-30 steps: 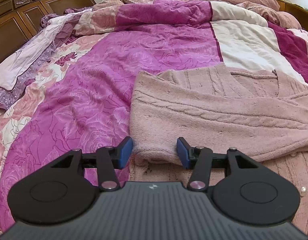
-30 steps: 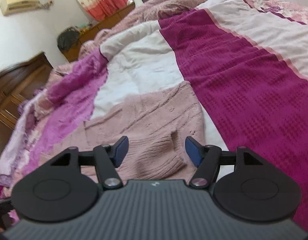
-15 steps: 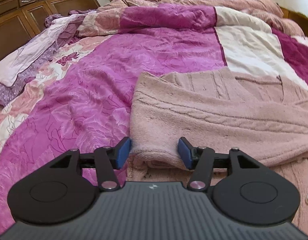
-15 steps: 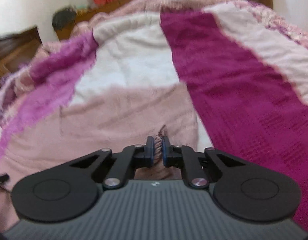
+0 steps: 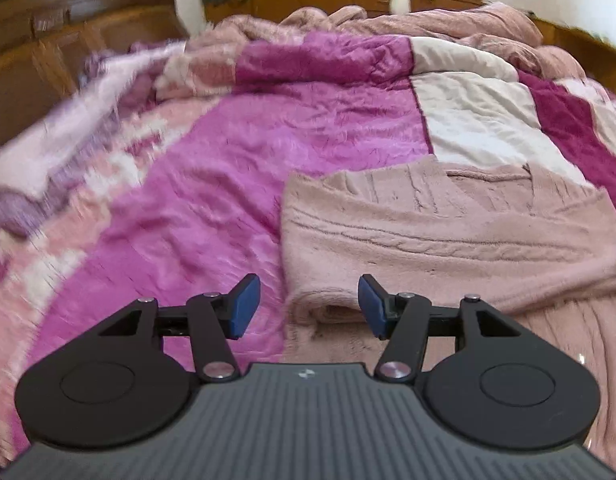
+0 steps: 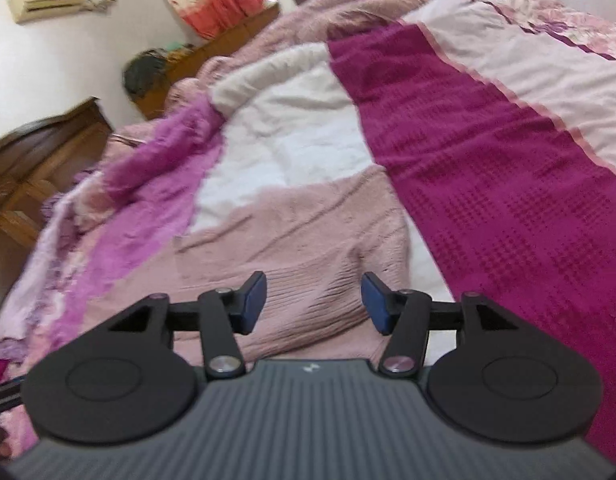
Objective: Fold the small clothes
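Observation:
A dusty-pink cable-knit sweater (image 5: 448, 232) lies on the bed, with one sleeve folded across its body. My left gripper (image 5: 308, 304) is open and empty, its blue pads either side of the folded sleeve's left end, just short of it. In the right wrist view the sweater (image 6: 308, 248) lies ahead with its ribbed cuff or hem between the fingers. My right gripper (image 6: 314, 300) is open and empty just above that ribbed part.
The bed is covered with a magenta, pink and cream patchwork quilt (image 5: 236, 168). A rumpled pink blanket (image 5: 428, 24) lies at the far end. A dark wooden headboard (image 5: 68, 52) stands at the left. The dark magenta quilt panel (image 6: 508, 184) lies right of the sweater.
My right gripper shut on the sweater's ribbed part half a second ago and has now opened and let it go. My left gripper stayed open and drew back slightly to the left.

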Available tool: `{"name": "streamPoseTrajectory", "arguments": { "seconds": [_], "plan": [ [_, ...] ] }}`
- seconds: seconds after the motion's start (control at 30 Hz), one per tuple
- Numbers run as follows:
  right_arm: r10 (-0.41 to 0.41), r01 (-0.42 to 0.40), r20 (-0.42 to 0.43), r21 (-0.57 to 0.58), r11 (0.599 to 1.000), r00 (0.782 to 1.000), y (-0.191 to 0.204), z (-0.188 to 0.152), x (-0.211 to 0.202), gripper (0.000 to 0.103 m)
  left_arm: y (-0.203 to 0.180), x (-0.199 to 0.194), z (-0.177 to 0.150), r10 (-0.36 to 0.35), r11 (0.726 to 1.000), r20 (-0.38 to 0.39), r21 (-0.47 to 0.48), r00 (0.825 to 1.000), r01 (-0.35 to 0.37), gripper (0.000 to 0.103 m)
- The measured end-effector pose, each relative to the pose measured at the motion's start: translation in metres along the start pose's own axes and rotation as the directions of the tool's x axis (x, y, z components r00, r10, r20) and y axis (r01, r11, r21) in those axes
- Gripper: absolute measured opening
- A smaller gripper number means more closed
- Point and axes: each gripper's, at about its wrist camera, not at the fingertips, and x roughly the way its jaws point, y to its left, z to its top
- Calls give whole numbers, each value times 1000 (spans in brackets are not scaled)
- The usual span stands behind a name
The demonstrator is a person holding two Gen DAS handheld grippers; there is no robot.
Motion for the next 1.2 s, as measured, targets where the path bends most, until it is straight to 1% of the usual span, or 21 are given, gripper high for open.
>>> {"name": "streamPoseTrajectory", "arguments": {
  "seconds": [0.1,0.23,0.37,0.47,0.57,0.63,0.73,0.9,1.0,1.1,1.2],
  "plan": [
    [33,-34,-2,-36,999,999,9,-2,-28,56,-1,-27,2,-20,998,5,63,1000,19,62],
    [47,-50,-28,-158,986,999,29,-11,-63,56,1,-65,-3,-63,992,-4,111,998,63,62],
    [70,-87,-74,-264,960,995,46,-30,-95,58,6,-98,-18,-80,987,-26,135,996,83,62],
    [76,-109,-111,-330,938,991,54,-46,-110,58,5,-114,-34,-92,985,-46,145,995,98,62],
    [58,-114,-144,-419,901,988,62,-64,-120,58,-4,-122,-55,-104,979,-76,171,992,116,62],
    [29,-106,-162,-493,864,986,67,-78,-123,58,-11,-127,-73,-119,971,-101,197,988,137,62],
    [-13,-105,-198,-575,812,980,70,-99,-127,58,-23,-129,-94,-149,955,-133,238,980,178,62],
    [-47,-147,-268,-656,740,962,74,-128,-133,58,-40,-133,-123,-195,927,-195,283,961,246,63],
    [-84,-159,-299,-701,695,951,75,-143,-137,59,-47,-133,-136,-213,902,-232,328,949,282,63],
    [-105,-168,-311,-734,658,945,74,-156,-141,75,-52,-133,-148,-224,870,-267,378,937,316,63],
    [-130,-177,-331,-749,638,935,72,-163,-139,75,-55,-132,-159,-228,845,-292,415,929,338,63]
  ]
}}
